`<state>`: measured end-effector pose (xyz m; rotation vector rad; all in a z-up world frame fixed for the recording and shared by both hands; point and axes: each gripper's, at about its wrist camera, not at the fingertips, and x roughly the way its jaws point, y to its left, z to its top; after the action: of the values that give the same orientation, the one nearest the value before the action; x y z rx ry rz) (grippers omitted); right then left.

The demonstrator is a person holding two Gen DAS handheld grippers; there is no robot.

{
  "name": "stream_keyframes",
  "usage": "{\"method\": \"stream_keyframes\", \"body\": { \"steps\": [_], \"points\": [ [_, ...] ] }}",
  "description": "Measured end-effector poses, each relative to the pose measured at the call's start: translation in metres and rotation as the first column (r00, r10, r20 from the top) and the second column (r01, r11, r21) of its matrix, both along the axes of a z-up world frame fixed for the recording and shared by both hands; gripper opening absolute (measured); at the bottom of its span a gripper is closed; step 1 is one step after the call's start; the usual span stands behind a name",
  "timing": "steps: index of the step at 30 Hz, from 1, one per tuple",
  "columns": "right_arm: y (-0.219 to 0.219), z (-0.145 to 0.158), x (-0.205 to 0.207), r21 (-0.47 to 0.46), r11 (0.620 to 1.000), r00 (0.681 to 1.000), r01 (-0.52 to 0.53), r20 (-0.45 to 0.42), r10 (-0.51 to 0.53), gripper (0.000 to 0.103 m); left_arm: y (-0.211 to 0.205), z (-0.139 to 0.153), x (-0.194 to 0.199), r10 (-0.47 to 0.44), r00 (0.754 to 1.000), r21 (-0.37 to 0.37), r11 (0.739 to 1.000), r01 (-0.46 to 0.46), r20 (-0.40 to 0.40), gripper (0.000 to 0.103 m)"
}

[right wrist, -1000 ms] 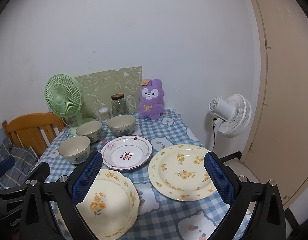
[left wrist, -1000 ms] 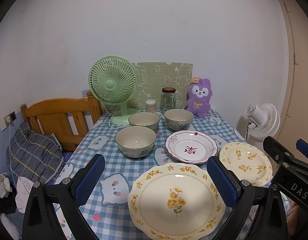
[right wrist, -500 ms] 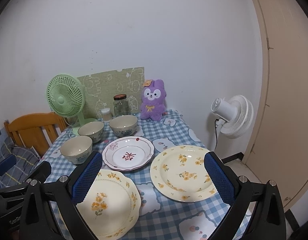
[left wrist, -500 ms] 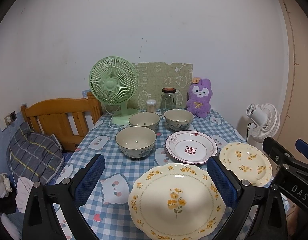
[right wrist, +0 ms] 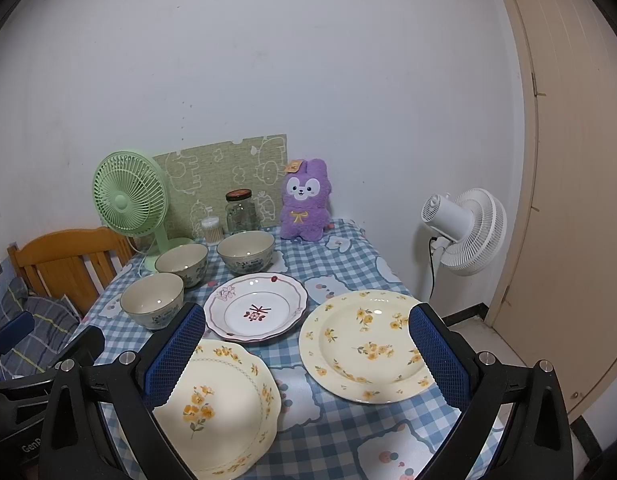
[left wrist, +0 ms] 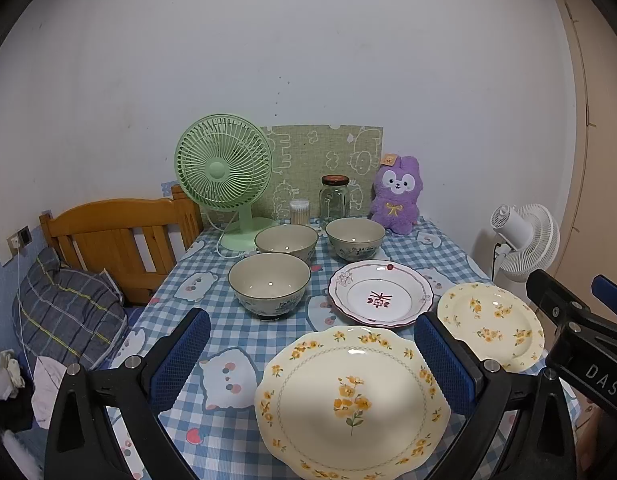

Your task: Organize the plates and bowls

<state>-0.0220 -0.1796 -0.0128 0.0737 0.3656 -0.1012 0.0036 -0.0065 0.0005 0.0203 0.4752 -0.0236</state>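
Plates: scalloped yellow-flower plate [left wrist: 350, 400] at table [left wrist: 228, 332] near edge, round yellow-flower plate [right wrist: 366, 344] by right edge, red-trim plate [left wrist: 381, 293] mid-table. Three bowls [left wrist: 269, 284] sit behind, toward left edge, bare cloth between. Left gripper [left wrist: 313, 360] and right gripper [right wrist: 308, 356] both spread wide, holding nothing, above near edge.
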Motion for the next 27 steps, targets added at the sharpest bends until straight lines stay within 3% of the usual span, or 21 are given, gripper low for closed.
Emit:
{"method": "stream_keyframes", "body": {
  "steps": [27],
  "points": [
    [-0.0005,0.004,-0.0047,0.008,1.0,1.0,0.004,0.015,-0.004,0.103,-0.0043,0.0051,-0.0028,-0.009,1.0,0.004,1.0,0.009,0.009,0.103]
  ]
}}
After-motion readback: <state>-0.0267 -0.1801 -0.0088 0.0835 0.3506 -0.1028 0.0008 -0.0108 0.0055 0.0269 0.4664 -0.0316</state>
